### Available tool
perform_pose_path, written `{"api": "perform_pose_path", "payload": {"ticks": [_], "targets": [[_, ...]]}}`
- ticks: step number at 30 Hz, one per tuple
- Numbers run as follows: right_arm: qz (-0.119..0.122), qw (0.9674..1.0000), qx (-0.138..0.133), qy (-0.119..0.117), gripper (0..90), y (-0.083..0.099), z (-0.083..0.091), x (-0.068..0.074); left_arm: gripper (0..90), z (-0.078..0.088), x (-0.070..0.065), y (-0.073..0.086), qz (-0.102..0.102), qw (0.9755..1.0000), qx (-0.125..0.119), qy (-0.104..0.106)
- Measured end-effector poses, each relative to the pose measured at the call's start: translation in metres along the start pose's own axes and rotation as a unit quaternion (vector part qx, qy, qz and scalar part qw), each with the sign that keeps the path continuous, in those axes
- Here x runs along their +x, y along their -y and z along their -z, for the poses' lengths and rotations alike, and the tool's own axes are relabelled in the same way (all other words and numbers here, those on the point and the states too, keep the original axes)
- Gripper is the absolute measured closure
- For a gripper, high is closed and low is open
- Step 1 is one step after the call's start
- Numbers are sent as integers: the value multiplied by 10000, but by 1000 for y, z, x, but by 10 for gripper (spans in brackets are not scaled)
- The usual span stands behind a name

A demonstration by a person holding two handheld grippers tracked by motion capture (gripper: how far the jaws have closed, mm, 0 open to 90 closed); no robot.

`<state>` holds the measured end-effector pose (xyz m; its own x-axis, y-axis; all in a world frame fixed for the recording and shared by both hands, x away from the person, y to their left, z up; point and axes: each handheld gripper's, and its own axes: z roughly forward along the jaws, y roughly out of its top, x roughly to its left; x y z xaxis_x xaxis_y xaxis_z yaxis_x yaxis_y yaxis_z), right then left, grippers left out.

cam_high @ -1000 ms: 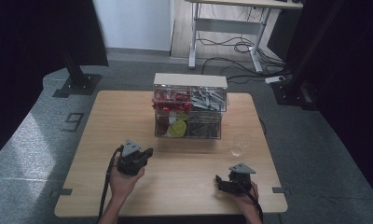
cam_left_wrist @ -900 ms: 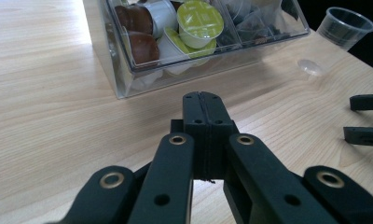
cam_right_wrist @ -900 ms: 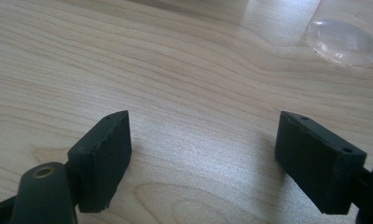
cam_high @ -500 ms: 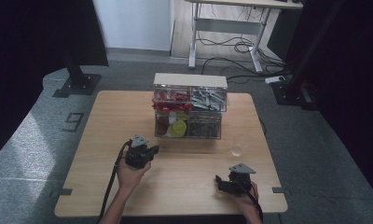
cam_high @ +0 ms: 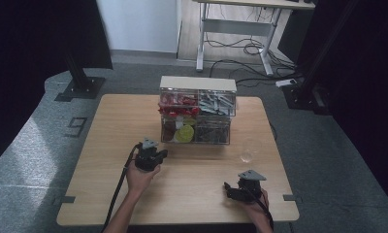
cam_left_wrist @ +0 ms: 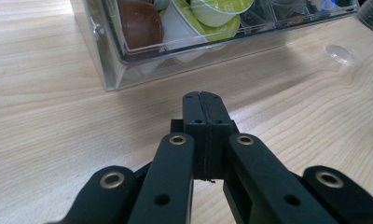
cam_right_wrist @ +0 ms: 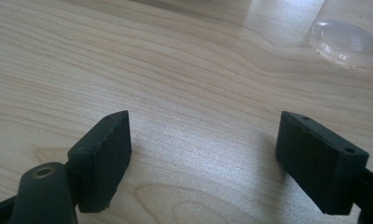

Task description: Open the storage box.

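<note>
While nothing has yet been lifted from it, the clear organiser box (cam_high: 197, 110) stands at twelve o'clock on the table (cam_high: 100, 145), its lower left drawer (cam_left_wrist: 175, 32) of coffee capsules unopened. At nine o'clock, the left tongs (cam_high: 159, 155) point toward that drawer, jaws pressed fully together and holding nothing. At three o'clock sits an empty clear glass (cam_high: 247, 156). Nearer five o'clock, the right tongs (cam_high: 227, 186) rest wide open, also empty. By the look of it, the work has barely begun: opening and picking remain.
</note>
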<state>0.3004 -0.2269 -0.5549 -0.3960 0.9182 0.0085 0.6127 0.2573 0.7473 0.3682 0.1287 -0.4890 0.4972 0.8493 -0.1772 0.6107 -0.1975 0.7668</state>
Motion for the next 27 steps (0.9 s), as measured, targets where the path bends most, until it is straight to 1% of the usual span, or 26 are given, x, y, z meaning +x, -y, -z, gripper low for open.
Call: {"api": "perform_pose_path", "payload": {"ticks": [3, 4, 13, 17, 19, 27], "targets": [[0, 10000, 0, 0, 184, 0, 0, 0, 900, -6, -1, -3, -30, 10000, 42, -1], [0, 10000, 0, 0, 184, 0, 0, 0, 900, -8, -2, -3, -10, 10000, 27, 9], [3, 10000, 1, -2, 183, 0, 0, 0, 900, -17, -1, -10, -26, 10000, 74, -1], [2, 10000, 1, -3, 183, 0, 0, 0, 900, -20, -1, -14, 19, 9999, 91, 55], [2, 10000, 0, -2, 183, 0, 0, 0, 900, -23, 1, -16, 82, 9999, 76, 59], [-1, 10000, 2, -10, 183, -1, -1, 0, 900, -35, 6, -14, 132, 9998, 144, -30]]}}
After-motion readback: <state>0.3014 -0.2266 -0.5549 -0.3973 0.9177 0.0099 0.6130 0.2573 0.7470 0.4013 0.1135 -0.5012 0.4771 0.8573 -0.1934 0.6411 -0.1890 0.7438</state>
